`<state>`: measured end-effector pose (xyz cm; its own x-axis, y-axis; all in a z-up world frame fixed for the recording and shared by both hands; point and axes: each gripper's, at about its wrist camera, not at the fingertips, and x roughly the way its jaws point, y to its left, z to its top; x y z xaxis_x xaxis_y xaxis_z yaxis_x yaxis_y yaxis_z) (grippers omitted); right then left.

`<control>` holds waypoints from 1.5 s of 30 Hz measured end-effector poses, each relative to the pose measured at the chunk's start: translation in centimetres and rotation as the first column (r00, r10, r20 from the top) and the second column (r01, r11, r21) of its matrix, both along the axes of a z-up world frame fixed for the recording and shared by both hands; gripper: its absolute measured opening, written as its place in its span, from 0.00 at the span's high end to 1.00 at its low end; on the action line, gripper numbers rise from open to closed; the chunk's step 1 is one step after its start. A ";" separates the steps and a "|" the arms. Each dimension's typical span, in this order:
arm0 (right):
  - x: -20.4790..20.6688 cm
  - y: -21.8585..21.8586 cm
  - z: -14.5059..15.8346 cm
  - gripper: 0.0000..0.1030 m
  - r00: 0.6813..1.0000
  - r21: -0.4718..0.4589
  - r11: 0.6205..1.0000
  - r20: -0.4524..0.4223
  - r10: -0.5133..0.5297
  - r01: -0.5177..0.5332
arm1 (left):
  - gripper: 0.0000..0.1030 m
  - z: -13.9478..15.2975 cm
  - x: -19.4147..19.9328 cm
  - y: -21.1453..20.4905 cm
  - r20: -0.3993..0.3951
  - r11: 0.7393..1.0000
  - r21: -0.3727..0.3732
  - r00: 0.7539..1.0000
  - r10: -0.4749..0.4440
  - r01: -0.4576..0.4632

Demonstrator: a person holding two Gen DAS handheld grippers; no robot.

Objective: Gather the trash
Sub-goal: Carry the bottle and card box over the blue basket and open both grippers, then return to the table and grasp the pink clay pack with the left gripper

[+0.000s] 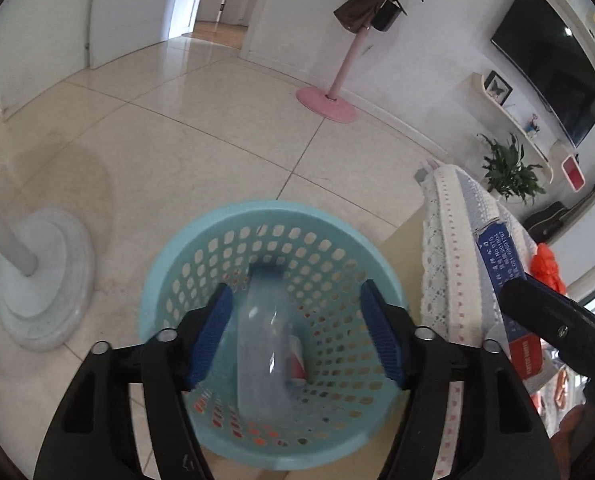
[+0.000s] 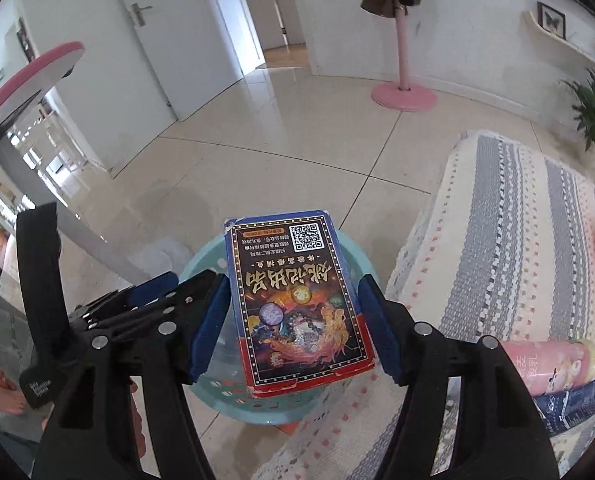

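Pale floor tiles lie under a light blue basket, which stands just beside a cloth-covered table. Left gripper is spread above it — a clear plastic bottle, blurred, lies free between its jaws over the basket. Right gripper is spread too, a printed box loose between its pads. More packets wait on the table — I judge the job unfinished.

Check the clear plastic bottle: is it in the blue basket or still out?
In. The left wrist view shows the bottle, blurred, inside the basket, below its rim.
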<state>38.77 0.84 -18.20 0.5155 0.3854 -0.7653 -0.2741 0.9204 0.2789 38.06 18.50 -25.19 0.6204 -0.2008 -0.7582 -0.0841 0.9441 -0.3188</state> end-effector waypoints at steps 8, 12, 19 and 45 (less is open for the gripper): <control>-0.1 -1.7 -0.3 0.25 1.000 0.014 1.000 -0.017 -0.008 0.008 | 0.32 0.6 -1.3 0.1 0.030 0.999 -0.034 1.000 -0.009 0.010; -4.1 -4.3 1.9 0.25 0.996 -0.014 0.999 0.084 -0.028 0.030 | 0.32 2.6 -3.5 -1.8 0.078 0.997 -0.052 0.995 -0.059 0.063; -12.8 -12.3 8.2 0.26 0.948 -0.036 0.989 0.292 -0.124 0.141 | 0.32 8.3 -8.8 -8.0 0.211 0.979 -0.064 0.962 -0.174 0.191; -25.1 -29.0 -1.0 0.40 0.930 -0.108 0.931 0.167 -0.329 0.349 | 0.29 -0.7 -11.2 -29.3 -0.029 0.888 0.083 0.891 -0.452 0.453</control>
<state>13.65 -28.14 -19.20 0.7054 0.0678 -0.7056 0.0327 0.9912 0.1280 26.88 -10.77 -25.91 0.4711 -0.3931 -0.7896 0.3568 0.9036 -0.2371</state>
